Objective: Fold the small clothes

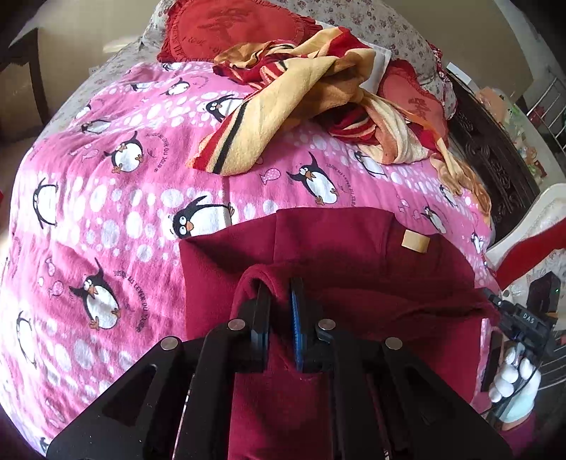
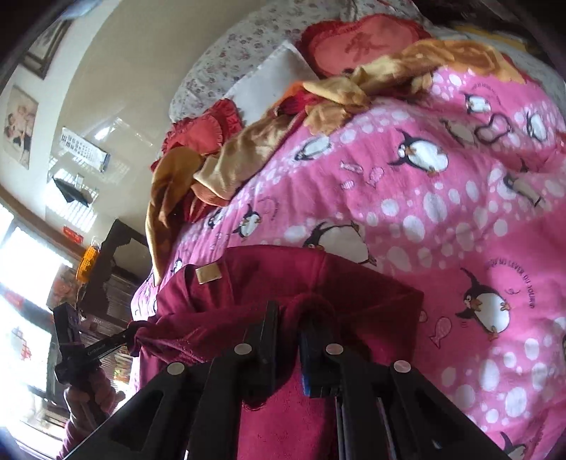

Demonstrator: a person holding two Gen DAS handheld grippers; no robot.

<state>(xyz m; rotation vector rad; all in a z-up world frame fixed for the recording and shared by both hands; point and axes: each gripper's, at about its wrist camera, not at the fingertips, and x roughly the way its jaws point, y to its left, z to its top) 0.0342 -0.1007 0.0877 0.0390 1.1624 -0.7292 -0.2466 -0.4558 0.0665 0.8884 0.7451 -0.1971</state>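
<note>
A dark red fleece garment (image 1: 336, 254) with a tan label (image 1: 415, 242) lies on the pink penguin bedcover (image 1: 106, 184), its near edge lifted. In the left wrist view my left gripper (image 1: 279, 286) is shut on a bunched fold of that edge, and cloth drapes over the left finger. My right gripper (image 1: 495, 300) shows at the right, held by a white-gloved hand (image 1: 513, 382). In the right wrist view my right gripper (image 2: 292, 315) is shut on another fold of the garment (image 2: 283, 276). My left gripper (image 2: 132, 334) pinches the garment's far corner at the left.
A crumpled yellow and red blanket (image 1: 300, 99) and red frilled pillows (image 1: 219, 32) lie at the head of the bed. Dark carved wooden furniture (image 1: 495, 159) stands beside the bed on the right. The pink bedcover (image 2: 442, 219) spreads wide beyond the garment.
</note>
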